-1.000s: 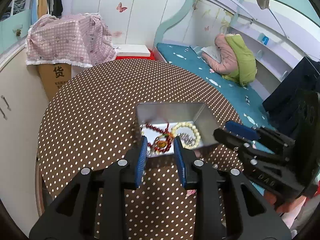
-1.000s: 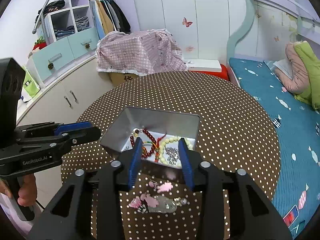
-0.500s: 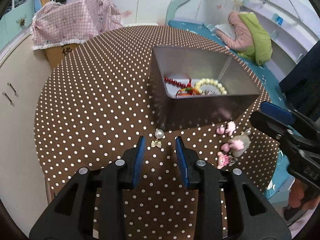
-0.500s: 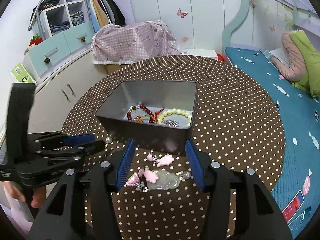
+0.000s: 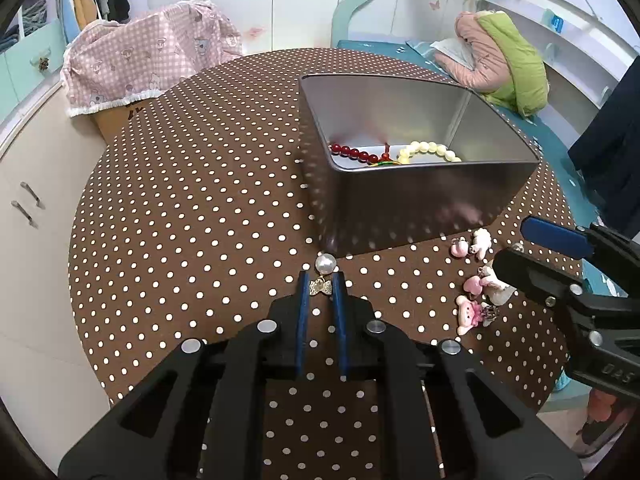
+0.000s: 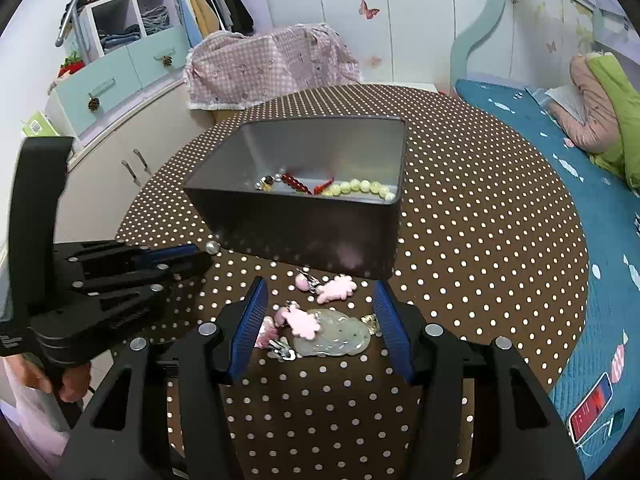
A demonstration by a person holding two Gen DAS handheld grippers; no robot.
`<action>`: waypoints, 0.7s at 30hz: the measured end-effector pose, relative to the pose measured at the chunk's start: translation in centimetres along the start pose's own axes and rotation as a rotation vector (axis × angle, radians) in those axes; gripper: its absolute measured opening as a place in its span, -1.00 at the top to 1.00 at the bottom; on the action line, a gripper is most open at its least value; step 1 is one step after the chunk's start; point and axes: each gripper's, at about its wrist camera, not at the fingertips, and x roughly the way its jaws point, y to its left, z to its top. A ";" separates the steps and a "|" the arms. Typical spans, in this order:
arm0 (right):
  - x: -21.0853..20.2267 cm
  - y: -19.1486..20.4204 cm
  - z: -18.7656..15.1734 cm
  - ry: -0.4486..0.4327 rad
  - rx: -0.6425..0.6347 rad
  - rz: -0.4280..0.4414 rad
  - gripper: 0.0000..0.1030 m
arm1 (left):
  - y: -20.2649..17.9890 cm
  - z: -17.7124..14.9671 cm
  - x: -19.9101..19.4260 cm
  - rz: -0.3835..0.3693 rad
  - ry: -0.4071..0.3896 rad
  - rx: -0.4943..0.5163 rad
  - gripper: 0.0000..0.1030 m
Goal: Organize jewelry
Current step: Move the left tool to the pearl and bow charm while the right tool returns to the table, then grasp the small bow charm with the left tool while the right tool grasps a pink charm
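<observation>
A: Status of the tin (image 5: 400, 204)?

B: Red beads (image 5: 354, 153) and a pale bracelet (image 5: 430, 150) inside; done.

A: Outstanding?

B: Left claw (image 5: 320, 286) has just closed, clamped on the pearl earring (image 5: 322, 276); right claw (image 6: 320, 312) has been opening, straddling pink charms (image 6: 304, 322) on the counter (image 5: 192, 208); unpicked.

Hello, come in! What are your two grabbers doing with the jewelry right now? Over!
Left tool just closed on pearl earring. Right tool open over pink charms. Tin ahead, nothing blocking.
</observation>
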 end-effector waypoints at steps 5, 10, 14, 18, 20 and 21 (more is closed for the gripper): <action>0.8 -0.4 -0.4 0.025 0.014 -0.023 -0.01 | 0.5 -0.2 -1.0 -0.029 -0.018 -0.016 0.77; 1.1 -0.4 -0.2 0.020 0.012 -0.032 -0.01 | 0.4 0.0 -2.1 -0.063 -0.042 -0.019 0.77; 2.4 -0.2 0.2 0.034 0.008 -0.032 0.05 | 0.6 0.3 -2.8 -0.076 -0.057 -0.019 0.77; 2.9 0.1 0.4 0.033 -0.023 -0.075 0.30 | 0.4 0.2 -3.2 -0.072 -0.063 -0.027 0.77; 2.8 0.0 0.3 0.034 -0.032 -0.087 0.47 | 0.6 0.3 -3.4 -0.070 -0.069 -0.038 0.77; 2.7 -0.2 0.2 0.034 -0.031 -0.084 0.47 | 0.6 0.3 -3.6 -0.073 -0.073 -0.040 0.77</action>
